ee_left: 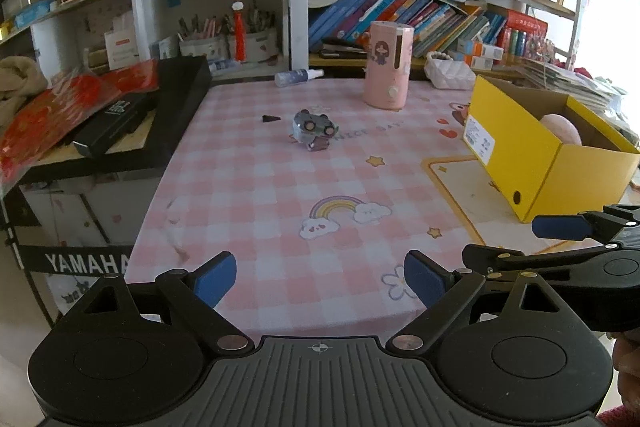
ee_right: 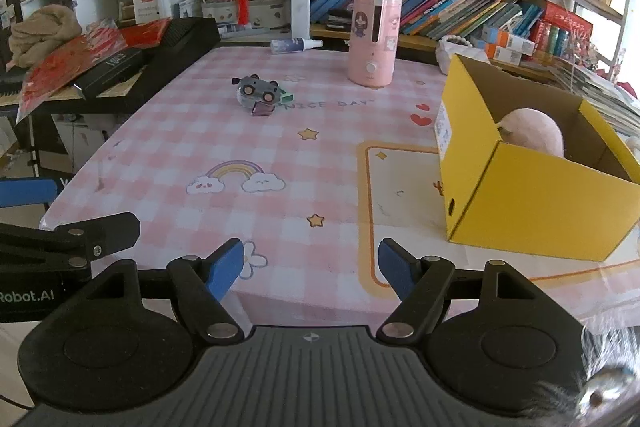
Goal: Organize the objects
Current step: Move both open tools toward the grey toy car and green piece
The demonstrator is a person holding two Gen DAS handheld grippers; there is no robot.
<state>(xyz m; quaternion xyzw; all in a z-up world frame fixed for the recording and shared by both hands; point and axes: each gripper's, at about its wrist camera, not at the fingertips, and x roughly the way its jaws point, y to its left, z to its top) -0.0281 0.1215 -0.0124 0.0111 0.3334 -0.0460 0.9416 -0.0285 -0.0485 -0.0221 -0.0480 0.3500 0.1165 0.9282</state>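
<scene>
A small grey toy car lies tipped over on the pink checked tablecloth, far ahead of both grippers. A yellow cardboard box stands open on the right with a pink plush inside. My left gripper hovers open over the table's near edge, nothing between its blue pads. My right gripper is also open and empty, beside the left one, with the box close on its right.
A pink humidifier and a spray bottle stand at the table's far edge. A tiny black triangle lies left of the car. A black keyboard with red papers borders the left; bookshelves rise behind.
</scene>
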